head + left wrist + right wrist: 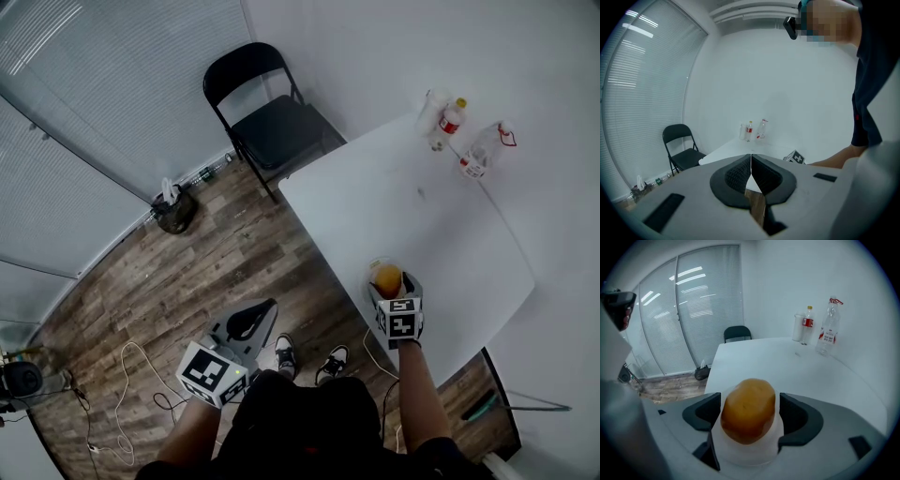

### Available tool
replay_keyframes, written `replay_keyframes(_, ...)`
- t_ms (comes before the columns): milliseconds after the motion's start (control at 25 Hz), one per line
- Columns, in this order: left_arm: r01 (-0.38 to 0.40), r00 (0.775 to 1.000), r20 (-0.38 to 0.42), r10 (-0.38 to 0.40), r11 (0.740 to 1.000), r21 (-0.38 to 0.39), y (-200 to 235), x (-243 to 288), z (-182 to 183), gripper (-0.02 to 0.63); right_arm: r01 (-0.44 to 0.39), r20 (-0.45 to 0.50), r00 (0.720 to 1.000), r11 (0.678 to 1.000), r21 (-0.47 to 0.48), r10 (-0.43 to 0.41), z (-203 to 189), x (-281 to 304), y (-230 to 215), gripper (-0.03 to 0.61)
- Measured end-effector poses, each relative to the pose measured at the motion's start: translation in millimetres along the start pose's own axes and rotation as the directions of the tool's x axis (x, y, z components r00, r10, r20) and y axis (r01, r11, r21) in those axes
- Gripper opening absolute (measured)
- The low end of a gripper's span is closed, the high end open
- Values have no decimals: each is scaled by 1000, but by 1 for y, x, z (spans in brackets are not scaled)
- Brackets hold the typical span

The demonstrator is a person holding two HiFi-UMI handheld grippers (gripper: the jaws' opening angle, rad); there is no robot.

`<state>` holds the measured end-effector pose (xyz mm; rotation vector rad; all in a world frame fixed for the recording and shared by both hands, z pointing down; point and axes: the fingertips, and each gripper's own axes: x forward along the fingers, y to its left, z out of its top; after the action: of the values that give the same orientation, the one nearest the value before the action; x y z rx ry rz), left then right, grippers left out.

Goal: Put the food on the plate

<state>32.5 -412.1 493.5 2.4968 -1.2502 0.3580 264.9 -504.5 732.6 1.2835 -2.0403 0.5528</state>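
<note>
While the left gripper (751,174) waits off the table's near edge, apparently idle, with its jaws pressed together on nothing, the right gripper (390,281) clasps the orange-brown food (749,408). It holds the food just above a pale round dish (746,453), probably the plate, by the near edge of the table (427,202).

We see golden-brown food (749,408), a white worktop (422,225), a black chair (272,127) and a brown wood-grain floor (234,262). The cube (400,319) on our grey right gripper (388,281) bears black-and-white square markers.
</note>
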Motion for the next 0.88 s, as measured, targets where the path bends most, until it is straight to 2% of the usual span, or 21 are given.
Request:
replay_keyframes(160, 8, 1000, 15, -8, 1000, 11, 1, -8, 9, 23, 35, 144, 989, 998, 42, -41, 38, -45, -2, 379)
replay_keyframes(280, 40, 998, 42, -41, 999, 23, -2, -14, 17, 23, 14, 306, 951, 994, 109, -47, 75, -93, 1, 377)
replay_keyframes(360, 66, 996, 57, -68, 997, 34, -4, -17, 22, 23, 0, 395, 918, 993, 120, -48, 97, -126, 6, 364)
replay_keyframes(400, 80, 995, 64, -82, 996, 40, -6, -18, 25, 23, 10, 433, 899, 993, 117, -60, 107, -143, 9, 304)
replay_keyframes(440, 95, 993, 71, -98, 994, 46, -9, -19, 29, 23, 26, 467, 881, 993, 114, -77, 116, -160, 10, 206)
replay_keyframes(480, 110, 990, 78, -113, 993, 52, -12, -20, 33, 23, 40, 495, 864, 993, 114, -92, 124, -176, 11, 153)
replay_keyframes(680, 207, 966, 141, -216, 975, 79, -32, -27, 54, 23, 106, 551, 819, 987, 123, -157, 141, -239, 23, 79)
replay_keyframes(880, 288, 934, 187, -305, 951, 115, -51, -33, 74, 23, 157, 604, 774, 982, 106, -189, 147, -294, 45, 46)
